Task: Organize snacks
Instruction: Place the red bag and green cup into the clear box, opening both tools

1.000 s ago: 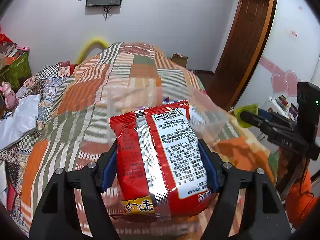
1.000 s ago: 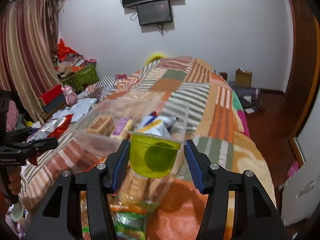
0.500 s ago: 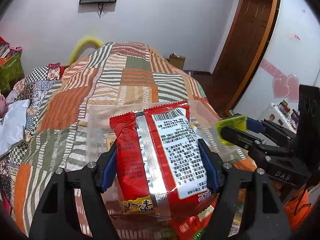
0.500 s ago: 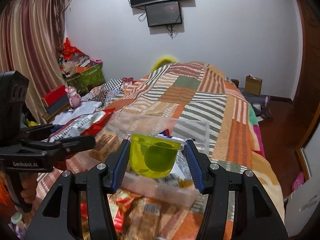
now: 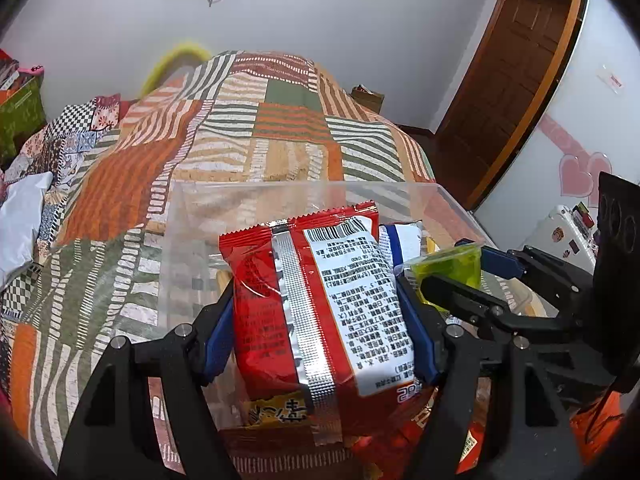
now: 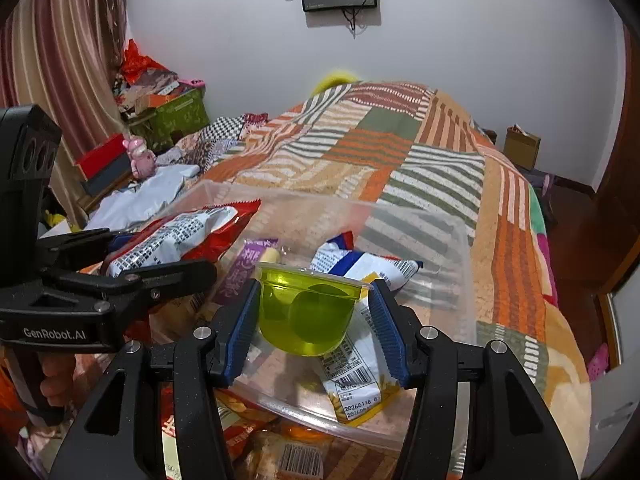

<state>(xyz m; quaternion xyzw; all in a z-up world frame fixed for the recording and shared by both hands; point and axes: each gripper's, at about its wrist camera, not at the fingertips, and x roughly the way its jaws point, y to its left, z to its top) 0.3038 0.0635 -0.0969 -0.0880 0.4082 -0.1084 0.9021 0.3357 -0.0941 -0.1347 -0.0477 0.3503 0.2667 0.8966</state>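
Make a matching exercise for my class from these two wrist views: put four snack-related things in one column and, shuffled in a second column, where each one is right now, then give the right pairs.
Things
1. red snack packet
2. green jelly cup
3. white and blue packet
4. clear plastic bin

Places
A. resting on the striped patchwork blanket
B. clamped in the right gripper
C. lying inside the bin
D. clamped in the left gripper

Pairs: 1-D, 2-B, 3-C, 4-A
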